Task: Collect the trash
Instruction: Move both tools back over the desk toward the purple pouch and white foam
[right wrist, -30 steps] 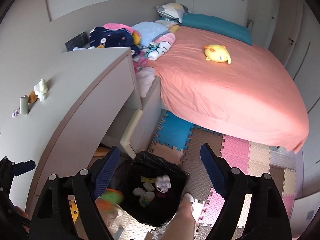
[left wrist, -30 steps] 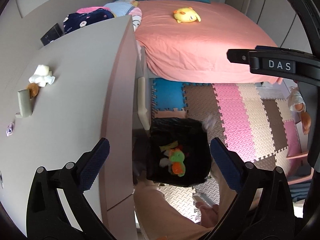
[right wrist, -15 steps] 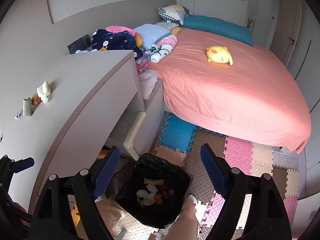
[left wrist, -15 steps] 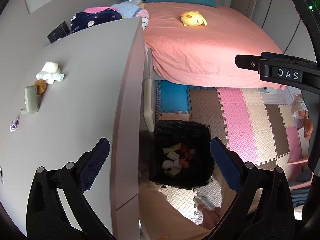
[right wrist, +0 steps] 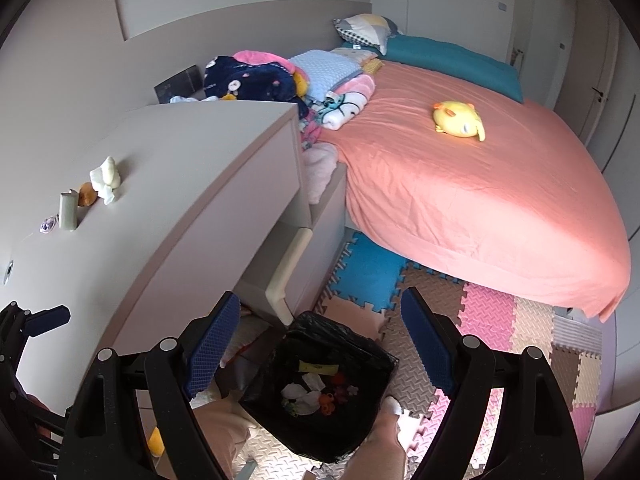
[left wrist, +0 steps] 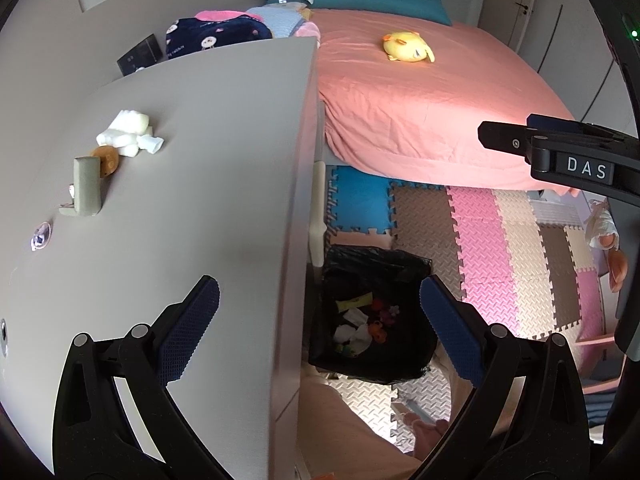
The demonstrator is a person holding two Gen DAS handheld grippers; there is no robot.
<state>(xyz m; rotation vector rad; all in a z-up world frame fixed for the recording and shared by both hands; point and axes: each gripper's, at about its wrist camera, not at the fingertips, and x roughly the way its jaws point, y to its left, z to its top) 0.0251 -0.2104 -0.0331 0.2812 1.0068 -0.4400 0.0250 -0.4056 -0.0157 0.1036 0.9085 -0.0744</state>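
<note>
Both tools stand with their fingers wide apart and nothing between them. The left tool [left wrist: 320,308] hangs over the near edge of the grey tabletop [left wrist: 208,168], one finger above the top and the other above the bin. The right tool [right wrist: 320,324] hangs over the floor, framing the bin from above; its dark arm also crosses the right side of the left wrist view. The bin [right wrist: 320,384], lined with a black bag, stands on the floor just beside the tabletop's right side, and in it lie white crumpled paper, a yellow wrapper and some small orange and red bits. More trash waits on the far left part of the tabletop: a wad of white tissue [left wrist: 128,136], touching a small brown-orange piece [left wrist: 107,158], and just near of that a grey-green roll [left wrist: 85,188] lying on its side. A small clear round thing [left wrist: 40,238] lies nearer still, apart from the roll. To the right of the tabletop is a bed [right wrist: 480,192] with a pink sheet and a yellow plush toy [right wrist: 460,120] on it; folded blankets are piled at its far left. Coloured foam mats [left wrist: 500,240] cover the floor. The person's leg shows at the bottom of both views, beside the bin.
</note>
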